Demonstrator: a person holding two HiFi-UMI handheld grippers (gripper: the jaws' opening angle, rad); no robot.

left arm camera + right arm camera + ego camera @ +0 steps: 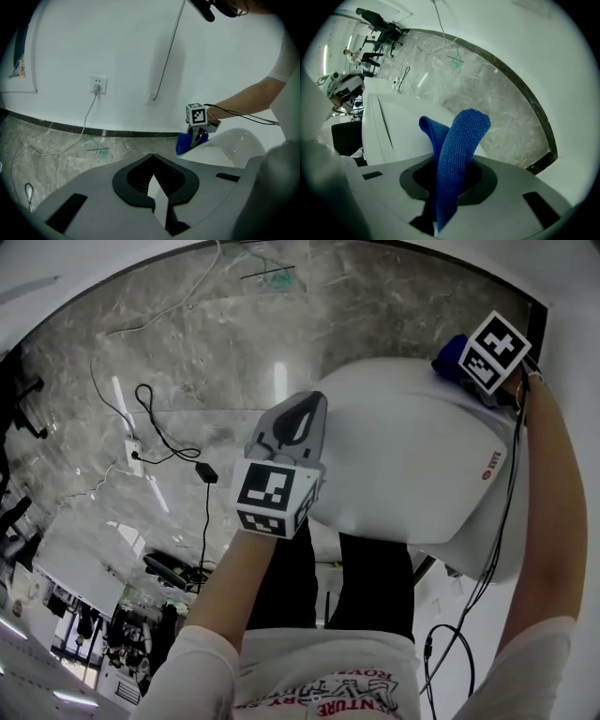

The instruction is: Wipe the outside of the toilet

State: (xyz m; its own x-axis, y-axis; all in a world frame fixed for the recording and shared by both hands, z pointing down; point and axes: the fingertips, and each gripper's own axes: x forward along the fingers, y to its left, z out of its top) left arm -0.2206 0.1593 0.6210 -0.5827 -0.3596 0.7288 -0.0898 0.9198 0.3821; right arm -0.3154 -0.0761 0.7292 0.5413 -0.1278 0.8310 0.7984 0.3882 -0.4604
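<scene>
The white toilet (403,456) stands with its lid down, at the middle right of the head view. My right gripper (469,367) is at the toilet's far right end, shut on a blue cloth (452,354) that rests against the white surface. In the right gripper view the blue cloth (459,150) sticks up folded from between the jaws of the right gripper (445,183), with the toilet (398,131) just beyond. My left gripper (305,409) hovers over the toilet's left edge, shut and holding nothing. From the left gripper (157,187) I see the right gripper (197,133), the cloth (183,144) and the toilet (234,145).
The floor is grey marble with loose cables (169,442) and a power adapter (207,472). A wall socket (98,85) with a plugged cord and a thin pipe (166,51) are on the white wall. The person's dark-trousered legs (375,587) stand at the toilet's near side.
</scene>
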